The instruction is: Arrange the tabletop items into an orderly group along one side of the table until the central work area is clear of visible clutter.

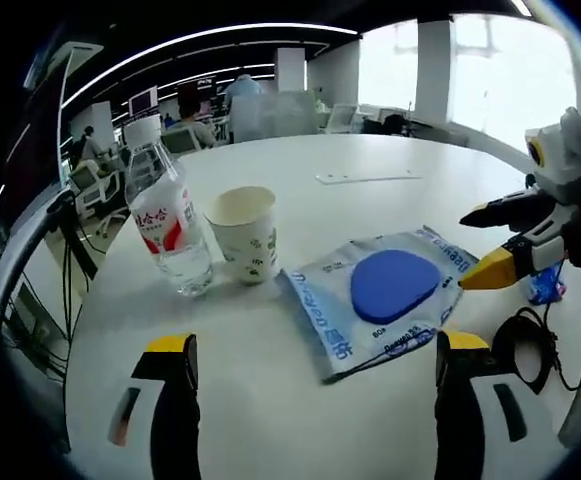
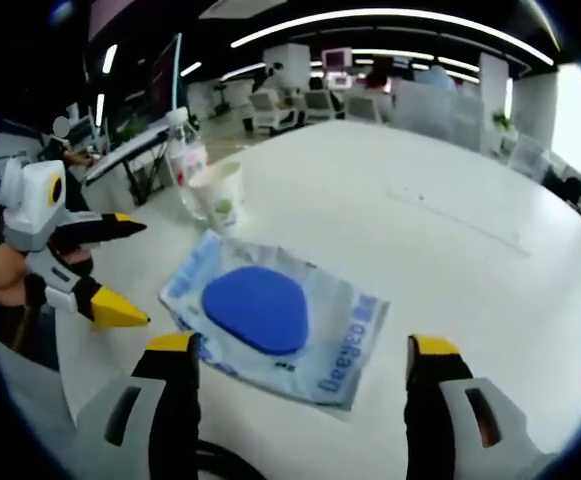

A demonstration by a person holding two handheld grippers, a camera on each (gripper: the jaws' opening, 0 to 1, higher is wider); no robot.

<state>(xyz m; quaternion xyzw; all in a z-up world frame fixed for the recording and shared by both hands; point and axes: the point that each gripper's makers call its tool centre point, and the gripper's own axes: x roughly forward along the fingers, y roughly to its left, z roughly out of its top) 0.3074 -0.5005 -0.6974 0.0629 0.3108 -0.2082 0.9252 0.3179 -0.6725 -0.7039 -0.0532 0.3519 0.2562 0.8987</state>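
A clear packet [image 1: 370, 320] with blue lettering holds a blue oval pad [image 1: 395, 285] and lies flat on the white round table [image 1: 370, 210]. To its left stand a paper cup [image 1: 245, 235] and a water bottle [image 1: 170, 220] with a red-and-white label. My left gripper [image 1: 316, 342] is open just short of the packet's near edge. My right gripper [image 1: 472, 250] enters from the right, open, its tips at the packet's right edge. In the right gripper view the packet [image 2: 350, 345] lies ahead of my open right gripper [image 2: 302, 345], with the left gripper [image 2: 142, 275] open beside it, and the cup [image 2: 220, 195] and bottle [image 2: 185, 160] beyond.
A black cable loop [image 1: 525, 345] and a small blue wrapper [image 1: 545, 285] lie at the table's right edge. A thin white strip [image 1: 370, 178] rests farther back. Office desks, chairs and seated people [image 1: 195, 120] fill the room behind the table.
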